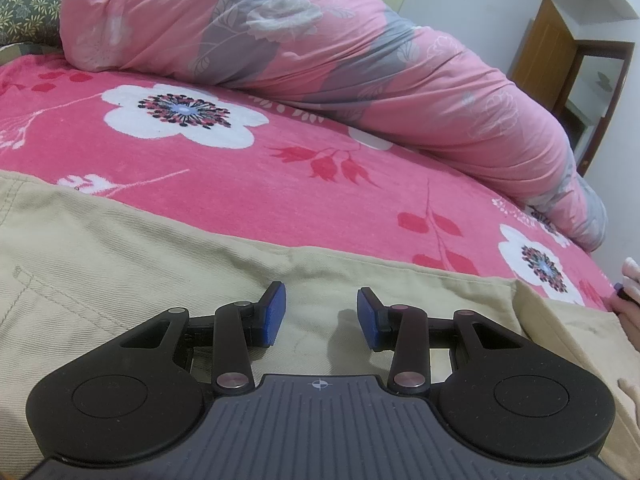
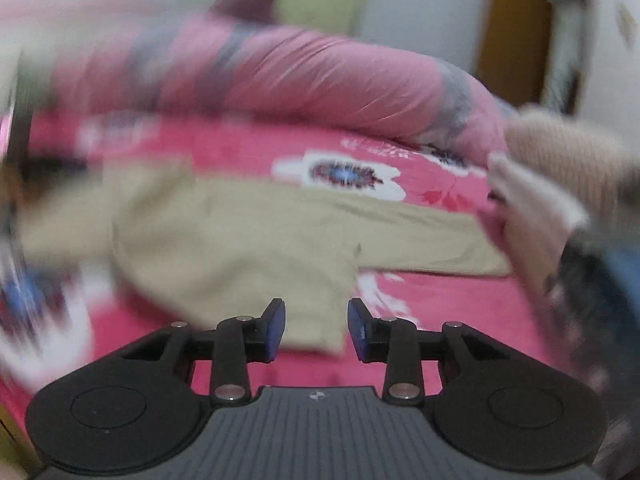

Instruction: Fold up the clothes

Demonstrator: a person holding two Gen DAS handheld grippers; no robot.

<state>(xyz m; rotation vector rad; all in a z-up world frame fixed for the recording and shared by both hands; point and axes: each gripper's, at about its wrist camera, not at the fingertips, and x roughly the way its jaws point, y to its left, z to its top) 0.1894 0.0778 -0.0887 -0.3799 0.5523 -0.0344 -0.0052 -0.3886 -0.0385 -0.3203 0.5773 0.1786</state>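
Note:
Beige trousers [image 1: 120,256] lie flat on the pink flowered bedsheet [image 1: 248,176]. My left gripper [image 1: 321,312] is open and empty, low over the trousers' cloth near a seam. In the blurred right wrist view the same beige trousers [image 2: 240,236] spread across the bed, with one leg running to the right. My right gripper [image 2: 316,326] is open and empty, above the near end of a trouser leg.
A rolled pink and grey quilt [image 1: 320,60] lies along the far side of the bed. A pile of other clothes [image 2: 560,184] sits at the right. A wooden door [image 1: 540,60] stands behind. A person's hand [image 1: 632,280] shows at the right edge.

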